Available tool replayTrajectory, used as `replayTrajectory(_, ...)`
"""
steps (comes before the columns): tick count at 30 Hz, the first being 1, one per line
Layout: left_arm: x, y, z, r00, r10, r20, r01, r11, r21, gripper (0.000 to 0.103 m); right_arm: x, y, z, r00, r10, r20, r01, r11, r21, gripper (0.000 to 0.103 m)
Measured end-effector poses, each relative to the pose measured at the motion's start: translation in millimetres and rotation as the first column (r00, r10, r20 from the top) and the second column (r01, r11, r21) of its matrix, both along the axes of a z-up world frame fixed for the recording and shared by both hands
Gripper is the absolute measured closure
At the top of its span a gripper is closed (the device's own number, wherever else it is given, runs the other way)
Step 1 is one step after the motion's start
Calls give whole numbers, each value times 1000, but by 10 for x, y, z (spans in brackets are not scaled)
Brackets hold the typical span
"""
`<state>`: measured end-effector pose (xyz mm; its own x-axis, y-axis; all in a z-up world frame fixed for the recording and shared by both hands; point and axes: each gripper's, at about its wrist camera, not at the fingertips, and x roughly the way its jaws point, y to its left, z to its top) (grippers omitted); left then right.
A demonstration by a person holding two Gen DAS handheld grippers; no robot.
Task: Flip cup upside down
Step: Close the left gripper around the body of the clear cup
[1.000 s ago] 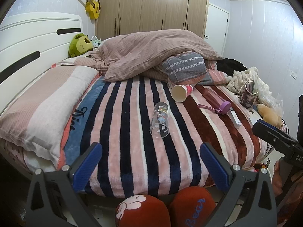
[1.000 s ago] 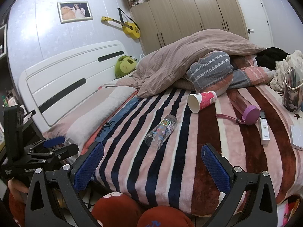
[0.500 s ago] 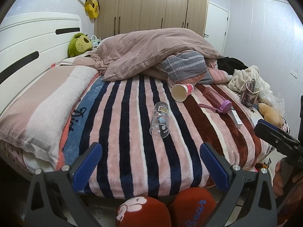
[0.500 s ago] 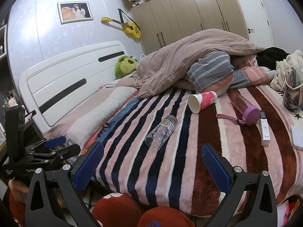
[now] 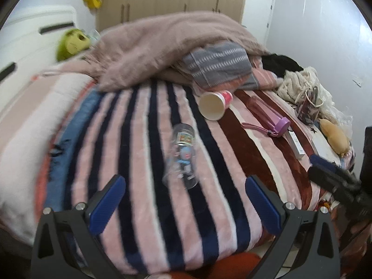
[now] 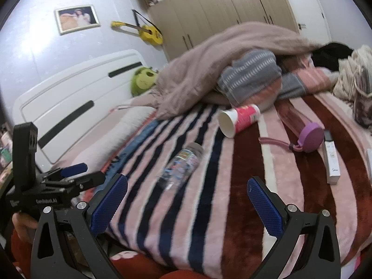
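Observation:
A clear glass cup (image 5: 182,155) with printed stickers lies on its side on the striped blanket (image 5: 139,139), mouth toward me; it also shows in the right wrist view (image 6: 182,166). A pink and white paper cup (image 5: 215,104) lies on its side further back, also seen in the right wrist view (image 6: 238,119). My left gripper (image 5: 186,202) is open and empty, just short of the glass cup. My right gripper (image 6: 187,200) is open and empty near the bed's front edge.
A pink bottle with a purple lid (image 6: 302,127) and a white remote (image 6: 332,160) lie to the right. A rumpled duvet (image 5: 167,46) and a grey patterned pillow (image 5: 218,62) fill the back. A pillow (image 5: 25,121) lies left.
Both grippers have moved forward over the bed toward the cups, which now look larger and nearer. The jaws stay open. The cups have not moved.

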<state>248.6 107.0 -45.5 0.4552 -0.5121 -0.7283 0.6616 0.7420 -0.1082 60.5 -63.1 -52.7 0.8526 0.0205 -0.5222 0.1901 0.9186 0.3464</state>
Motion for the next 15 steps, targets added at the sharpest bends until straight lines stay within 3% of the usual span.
replayTrajectory(7,609,-755,-677,996,-75,-58,80,992,96,4,418,-429,-566,997,-30,-78,34,998,46,0)
replayTrajectory(9,703,-880,-838,995,-77,-70,86,989,123,20,517,-528,-724,995,-30,-92,36,997,68,0)
replayTrajectory(11,775,-964,-955,996,-67,-64,77,985,157,24,582,-588,-838,994,-32,-103,41,996,83,0)
replayTrajectory(13,791,-991,-1016,998,-61,-25,64,978,197,35,655,-640,-953,993,-30,-116,43,993,108,0)
replayTrajectory(14,788,-975,-1027,998,-56,-10,57,976,210,47,682,-648,-991,992,-28,-121,42,992,117,0)
replayTrajectory(15,784,-945,-1035,998,-57,-6,57,976,210,46,717,-647,-1029,991,-20,-131,37,991,127,0)
